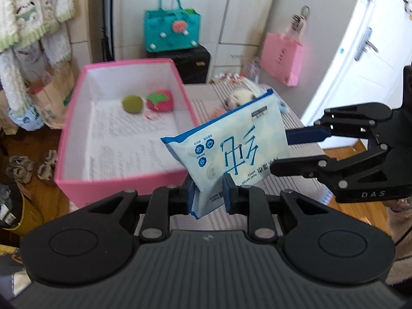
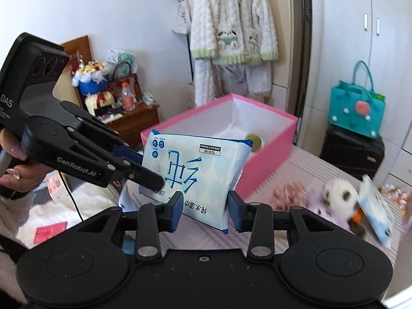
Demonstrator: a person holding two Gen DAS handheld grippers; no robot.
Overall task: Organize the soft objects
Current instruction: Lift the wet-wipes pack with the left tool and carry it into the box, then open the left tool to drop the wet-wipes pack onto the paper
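Grippers first: we see the left gripper (image 1: 208, 193) clamped tight on the lower edge of a wipes pack (image 1: 231, 144), its blue pads pressing the wrapper from both sides. The right gripper (image 2: 204, 209) holds the same pack (image 2: 193, 170) from the other end; in its own view the pack sits between the blue pads, the left pad against the wrapper and the right pad at its edge, so we read it as gripping, though loosely. The pack hangs in the air between both tools, tilted, its print upside down to us, just in front of the near wall of a pink box (image 1: 123, 185). Inside the box lie a green ball (image 1: 132, 104) and a red plush (image 1: 159, 100), side by side near the far end. Beyond the pack, on the striped bed (image 2: 296, 175), we see a panda plush (image 2: 340, 193), a pink fluffy thing (image 2: 289, 197) and a second wipes pack (image 2: 376, 206), all blurred. A hand (image 2: 18, 175) grips the left tool's handle. Farther out stand a teal bag (image 1: 171, 29) on a black case (image 1: 191, 63), and a pink bag (image 1: 282, 58) hanging on the door.
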